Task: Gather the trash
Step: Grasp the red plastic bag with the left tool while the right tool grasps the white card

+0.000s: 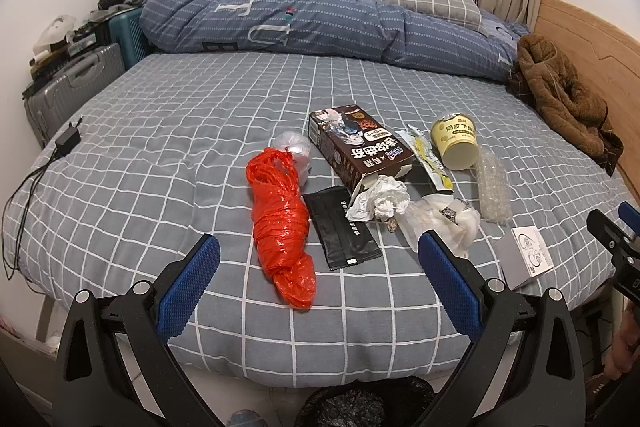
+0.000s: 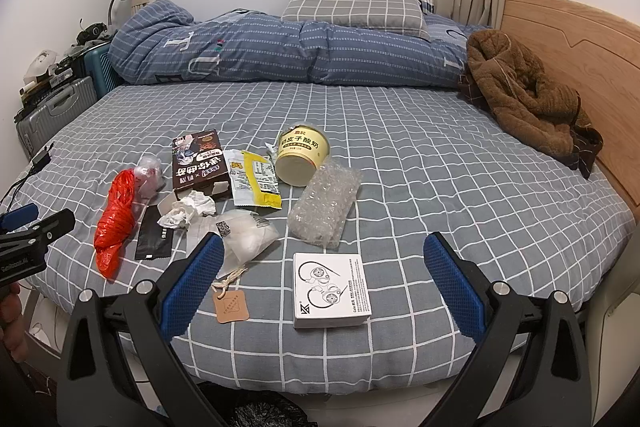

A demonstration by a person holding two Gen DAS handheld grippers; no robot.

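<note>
Both claws, left claw (image 1: 320, 275) and right claw (image 2: 324, 275), gape released. Centre-frame, the red bag (image 1: 282, 223) looks light, soft, slippery; pinch its bunched middle.

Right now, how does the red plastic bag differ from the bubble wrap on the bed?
The red plastic bag is opaque bright red, while the bubble wrap is clear and shows the sheet through it. The bag is twisted into a long crumpled roll; the wrap is a broader, flatter bundle with round bubbles. The bag lies at the left end of the litter, beside a black packet; the wrap lies toward the right, next to the yellow cup. Both are soft plastic lying on the checked sheet.
</note>
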